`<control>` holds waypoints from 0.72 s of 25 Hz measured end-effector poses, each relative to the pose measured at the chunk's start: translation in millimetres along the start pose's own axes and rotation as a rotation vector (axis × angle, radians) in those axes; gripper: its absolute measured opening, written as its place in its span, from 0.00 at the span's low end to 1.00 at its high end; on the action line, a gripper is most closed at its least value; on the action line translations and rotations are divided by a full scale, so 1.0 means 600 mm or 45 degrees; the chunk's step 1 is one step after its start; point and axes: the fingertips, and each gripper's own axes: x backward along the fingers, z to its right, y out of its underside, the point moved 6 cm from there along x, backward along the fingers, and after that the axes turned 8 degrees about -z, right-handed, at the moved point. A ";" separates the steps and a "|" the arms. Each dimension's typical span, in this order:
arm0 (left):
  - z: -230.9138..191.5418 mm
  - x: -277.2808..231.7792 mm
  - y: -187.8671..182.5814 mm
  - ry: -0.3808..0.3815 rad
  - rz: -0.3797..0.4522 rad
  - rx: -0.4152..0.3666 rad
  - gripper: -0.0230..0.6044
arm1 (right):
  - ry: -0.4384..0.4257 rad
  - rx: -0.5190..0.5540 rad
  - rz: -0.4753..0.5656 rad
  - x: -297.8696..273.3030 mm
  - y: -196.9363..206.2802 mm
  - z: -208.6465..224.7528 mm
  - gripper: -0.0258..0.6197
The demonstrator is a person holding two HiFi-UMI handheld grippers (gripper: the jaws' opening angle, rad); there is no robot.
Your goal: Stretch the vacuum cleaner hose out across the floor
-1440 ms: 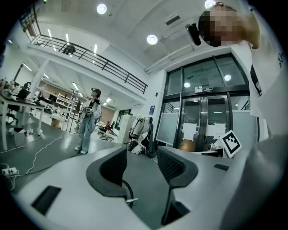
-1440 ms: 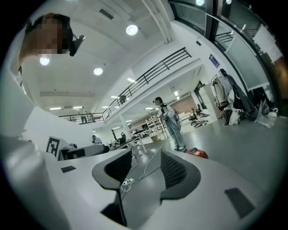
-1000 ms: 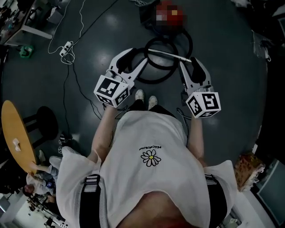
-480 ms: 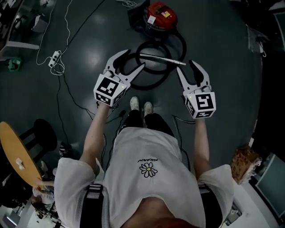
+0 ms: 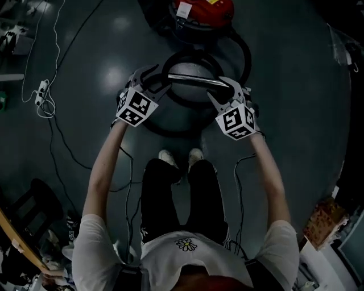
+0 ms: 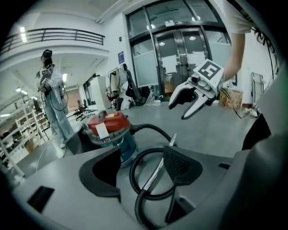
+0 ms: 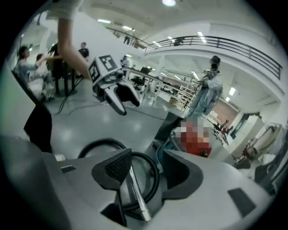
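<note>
Opening left gripper [image 5: 154, 79], hose [image 7: 156, 181] and wand [image 5: 193, 78] between jaws; right gripper [image 5: 223, 91] wide astride wand

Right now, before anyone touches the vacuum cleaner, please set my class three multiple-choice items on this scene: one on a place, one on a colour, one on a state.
1. Where does the shiny metal tube lie?
A) across the black flexible hose
B) on a round wooden table
C) upright against glass doors

2. What colour is the top of the canister vacuum cleaner?
A) yellow
B) red
C) white

3. How does the black flexible hose lie?
A) stretched out straight
B) hung on a hook
C) coiled in loops on the grey floor

Answers:
1 A, since the head view shows the tube spanning the loops.
2 B, since its lid is plainly red.
3 C, since the loops curl round beside the cleaner.
</note>
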 end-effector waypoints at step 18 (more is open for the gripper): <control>0.081 -0.436 0.568 -0.217 -0.191 -0.208 0.48 | -0.122 0.676 -0.488 -0.649 0.405 -0.135 0.27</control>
